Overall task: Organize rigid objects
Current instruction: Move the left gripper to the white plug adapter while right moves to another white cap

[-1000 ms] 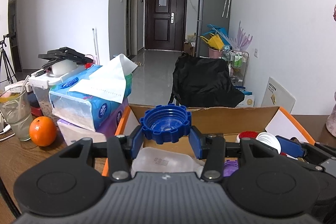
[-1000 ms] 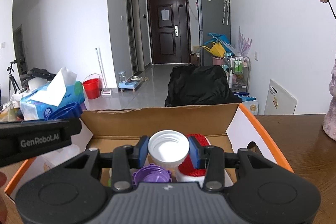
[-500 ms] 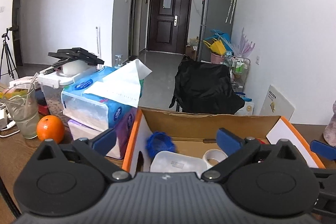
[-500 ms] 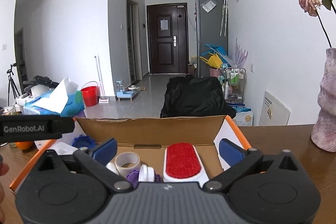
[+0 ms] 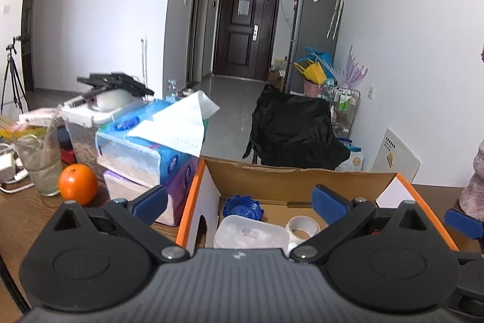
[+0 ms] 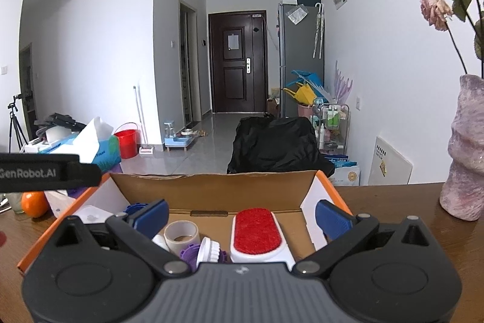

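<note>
An orange-edged cardboard box [image 5: 193, 202] [image 6: 211, 189] stands on the wooden table. Inside lie a blue ribbed cap [image 5: 242, 206], a clear plastic container [image 5: 251, 233], a tape roll [image 5: 302, 227] [image 6: 181, 232], a white cap [image 6: 208, 250] on edge, a purple cap [image 6: 187, 253] and a red-faced brush [image 6: 257, 232]. My left gripper [image 5: 239, 199] hangs wide open above the box's left half with nothing between its fingers. My right gripper [image 6: 242, 215] is also wide open over the box's middle, empty. The left gripper's body [image 6: 48, 171] crosses the right wrist view at the left.
Left of the box sit stacked tissue packs [image 5: 151, 147], an orange [image 5: 78, 184], a glass [image 5: 39, 162] and a plastic bin [image 5: 87, 123]. A pink vase [image 6: 466, 150] stands on the table at the right. A black-draped chair [image 5: 293, 132] is behind the box.
Both grippers opened: the left let go of the blue cap and the right of the white cap, and both caps now lie in the box. Both grippers pulled back a little and rose.
</note>
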Motion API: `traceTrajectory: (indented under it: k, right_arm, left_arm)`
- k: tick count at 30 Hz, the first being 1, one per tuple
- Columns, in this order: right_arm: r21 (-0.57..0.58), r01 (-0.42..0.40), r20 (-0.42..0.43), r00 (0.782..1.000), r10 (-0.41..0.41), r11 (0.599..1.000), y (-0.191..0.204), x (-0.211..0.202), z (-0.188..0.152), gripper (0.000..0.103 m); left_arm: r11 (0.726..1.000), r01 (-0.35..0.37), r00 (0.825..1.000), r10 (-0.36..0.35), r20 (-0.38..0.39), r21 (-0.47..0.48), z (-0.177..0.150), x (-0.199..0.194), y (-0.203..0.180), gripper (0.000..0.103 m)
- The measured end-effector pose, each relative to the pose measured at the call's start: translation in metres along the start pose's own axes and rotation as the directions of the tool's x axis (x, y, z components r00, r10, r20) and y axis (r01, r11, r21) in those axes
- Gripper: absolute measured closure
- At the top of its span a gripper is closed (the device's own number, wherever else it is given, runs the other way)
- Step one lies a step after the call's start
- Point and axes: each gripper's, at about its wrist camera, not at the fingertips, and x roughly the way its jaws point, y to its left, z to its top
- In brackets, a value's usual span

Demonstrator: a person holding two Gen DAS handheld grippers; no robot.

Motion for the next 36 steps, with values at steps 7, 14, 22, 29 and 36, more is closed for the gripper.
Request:
traceTrajectory:
  k: [7, 14, 22, 29, 36]
  right_arm:
    - [0.016, 0.026, 0.042, 0.999, -0.027, 1.0, -0.013, -0.031, -0.005, 0.0]
    - [0.009, 0.038, 0.074, 0.997, -0.038, 0.999, -0.023, -0.075, -0.016, 0.0]
    - [0.01, 0.032, 0.086, 0.996, -0.033, 0.999, -0.04, -0.134, -0.035, 0.0]
    - [0.015, 0.058, 0.084, 0.995, -0.06, 0.998, -0.057, -0.172, -0.052, 0.0]
    - [0.018, 0.087, 0.085, 0.992, -0.088, 0.996, -0.072, -0.204, -0.067, 0.0]
  left_arm:
    - [1.0, 0.029, 1.0, -0.029, 0.006, 0.004, -0.008, -0.033, -0.003, 0.0]
    - [0.999, 0.049, 0.999, -0.049, 0.001, 0.017, -0.024, -0.07, -0.007, 0.0]
    - [0.997, 0.067, 0.998, -0.067, 0.004, 0.023, -0.048, -0.116, -0.011, 0.0]
    - [0.997, 0.073, 0.997, -0.072, -0.005, 0.032, -0.069, -0.149, -0.018, 0.0]
    - [0.997, 0.079, 0.997, -0.079, -0.014, 0.024, -0.087, -0.173, -0.022, 0.0]
